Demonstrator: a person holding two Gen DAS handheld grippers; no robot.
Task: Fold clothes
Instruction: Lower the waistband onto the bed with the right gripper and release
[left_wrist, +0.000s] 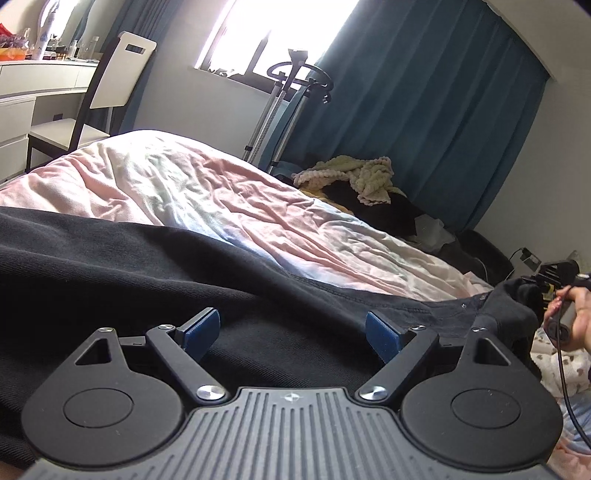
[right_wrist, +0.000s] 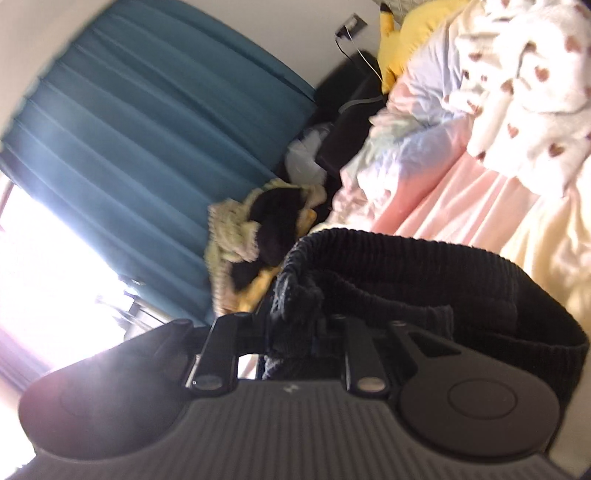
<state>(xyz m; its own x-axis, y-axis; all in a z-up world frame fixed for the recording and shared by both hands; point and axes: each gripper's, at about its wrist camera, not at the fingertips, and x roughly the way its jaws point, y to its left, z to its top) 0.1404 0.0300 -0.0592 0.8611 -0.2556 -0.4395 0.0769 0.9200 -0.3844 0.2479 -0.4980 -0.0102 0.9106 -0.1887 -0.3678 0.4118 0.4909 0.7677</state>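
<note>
A black garment (left_wrist: 147, 266) lies spread across the bed in the left wrist view. My left gripper (left_wrist: 291, 332) is open just above it, its blue pads (left_wrist: 203, 328) wide apart and holding nothing. My right gripper (right_wrist: 295, 325) is shut on the garment's ribbed black band (right_wrist: 406, 273) and holds it lifted off the bed; the fingertips are hidden in the cloth. The right gripper also shows at the far right of the left wrist view (left_wrist: 554, 280), with the cloth raised there.
A pink and white rumpled sheet (left_wrist: 221, 192) covers the bed. A pile of clothes with a cream knit (left_wrist: 354, 173) lies by the teal curtain (left_wrist: 424, 110). A garment steamer stand (left_wrist: 284, 96), a chair (left_wrist: 110, 81), a desk (left_wrist: 33, 92). A heart-print fleece (right_wrist: 524, 88) and yellow plush (right_wrist: 410, 33).
</note>
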